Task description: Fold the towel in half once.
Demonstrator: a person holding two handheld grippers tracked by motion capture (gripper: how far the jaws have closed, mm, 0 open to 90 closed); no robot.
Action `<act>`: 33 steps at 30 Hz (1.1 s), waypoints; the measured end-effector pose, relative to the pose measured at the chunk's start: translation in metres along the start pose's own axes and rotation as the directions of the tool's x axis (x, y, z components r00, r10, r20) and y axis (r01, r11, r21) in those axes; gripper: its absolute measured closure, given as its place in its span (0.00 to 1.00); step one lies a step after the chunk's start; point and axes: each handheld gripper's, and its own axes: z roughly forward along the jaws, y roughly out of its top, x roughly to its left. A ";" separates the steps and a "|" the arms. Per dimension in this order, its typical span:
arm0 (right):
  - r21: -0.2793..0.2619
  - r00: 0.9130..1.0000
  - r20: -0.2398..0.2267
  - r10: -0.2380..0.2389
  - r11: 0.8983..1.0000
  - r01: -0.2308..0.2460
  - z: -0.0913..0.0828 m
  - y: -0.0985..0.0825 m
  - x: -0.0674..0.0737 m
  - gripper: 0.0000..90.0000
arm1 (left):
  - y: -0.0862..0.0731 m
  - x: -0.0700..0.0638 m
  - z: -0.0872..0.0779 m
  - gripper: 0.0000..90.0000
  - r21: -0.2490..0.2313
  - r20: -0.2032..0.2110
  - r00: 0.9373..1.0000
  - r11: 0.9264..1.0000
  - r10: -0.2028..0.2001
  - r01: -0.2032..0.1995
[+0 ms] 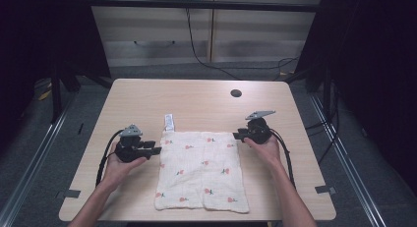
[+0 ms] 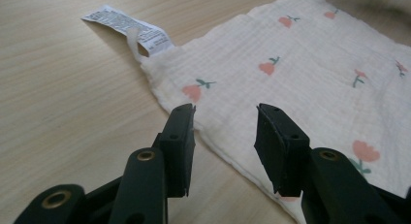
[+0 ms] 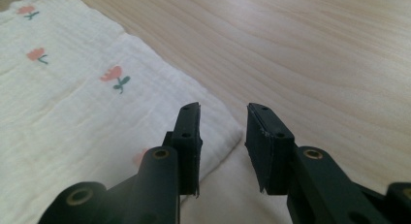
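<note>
I hold a two-jaw gripper in each hand over the light wooden table, and between them lies the cloth, a cream muslin square printed with small pink flowers, spread flat at the near middle of the tabletop with its bottom edge close to the table's near edge. A white care label sticks out from the cloth's far left corner and lies on the bare wood. My left gripper sits just beside the cloth's left edge, a little below that corner; in the left gripper view its jaws stand apart over the hem, with the cloth's edge running beneath the gap and nothing pinched between the pads, so that one is released. My right gripper is at the far right corner of the cloth; in the right gripper view its jaws also stand apart, the cloth's corner lying under and just ahead of the left jaw, with bare wood past the right one. I see no fabric caught between those pads either, so it too grips nothing. A dark round hole sits in the tabletop, well beyond the right gripper, toward the far edge.
</note>
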 end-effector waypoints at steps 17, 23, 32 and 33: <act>0.037 1.000 -0.019 -0.022 0.999 0.022 0.021 -0.001 -0.002 0.94 | 0.017 0.027 0.012 0.59 0.003 -0.046 0.997 0.998 -0.060 0.060; 0.031 1.000 -0.024 -0.010 0.999 0.011 0.022 0.000 -0.001 0.97 | 0.028 0.040 0.028 0.60 0.021 -0.047 0.996 0.996 -0.081 0.082; 0.029 0.999 -0.033 0.001 1.000 0.000 0.022 -0.001 -0.003 0.97 | 0.033 0.048 0.051 0.64 0.075 -0.040 0.996 0.993 -0.085 0.088; 0.028 0.999 -0.035 0.001 1.000 0.000 0.022 -0.001 -0.003 0.97 | 0.033 0.048 0.053 0.64 0.081 -0.042 0.995 0.993 -0.086 0.089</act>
